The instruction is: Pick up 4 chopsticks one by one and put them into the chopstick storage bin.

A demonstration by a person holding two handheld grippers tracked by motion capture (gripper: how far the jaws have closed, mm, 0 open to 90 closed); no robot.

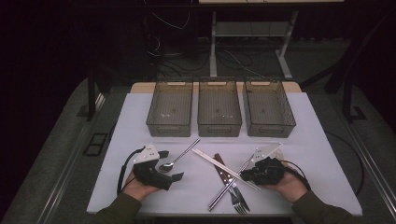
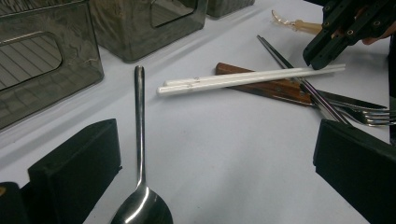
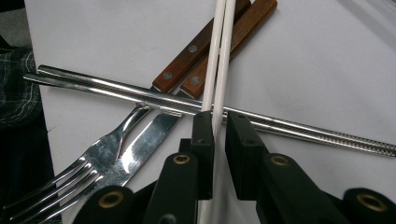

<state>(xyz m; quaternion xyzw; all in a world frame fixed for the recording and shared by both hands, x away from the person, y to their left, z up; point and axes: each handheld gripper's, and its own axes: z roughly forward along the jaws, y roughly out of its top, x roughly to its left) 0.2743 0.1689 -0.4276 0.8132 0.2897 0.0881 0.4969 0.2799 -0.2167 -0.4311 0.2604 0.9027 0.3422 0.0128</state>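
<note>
While your right hand-held gripper (image 3: 218, 140) straddles the white plastic chopsticks (image 3: 218, 56), not yet clamped, your left hand-held gripper (image 2: 210, 172) gapes over the steel spoon (image 2: 140, 186).

You are looking down from high up and a little behind your own arms, seeing the whole white surface (image 1: 317, 140) and the three bins (image 1: 219, 108) at its far side. Your left tool's camera is sitting low, looking across the surface at the spoon (image 2: 139, 140) close by and the white chopsticks (image 2: 247, 78) farther off. Your right tool's camera is looking almost straight down, very close to those same white chopsticks (image 3: 219, 56). All three views are sharing them.
</note>
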